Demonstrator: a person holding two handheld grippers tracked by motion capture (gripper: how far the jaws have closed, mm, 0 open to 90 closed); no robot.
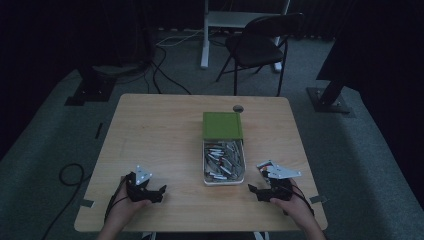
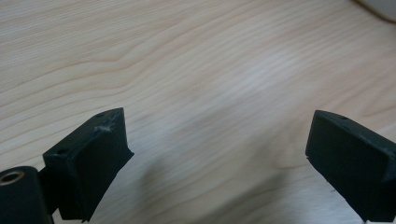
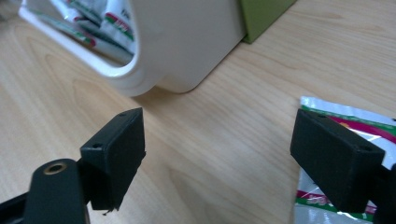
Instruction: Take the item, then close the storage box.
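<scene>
The right gripper (image 3: 217, 140) hangs released over the table (image 1: 150, 140), a sachet (image 3: 345, 114) lying loose behind one jaw, near the white tub (image 3: 187, 42). The left gripper (image 2: 217, 149) gapes over bare wood.

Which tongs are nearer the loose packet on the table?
Right. The right tongs stand open right beside the packet; the left tongs are across the table, beyond the white box.

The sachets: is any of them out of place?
Yes. One sachet lies loose on the table, beside the right gripper, while the others sit in the white box.
</scene>
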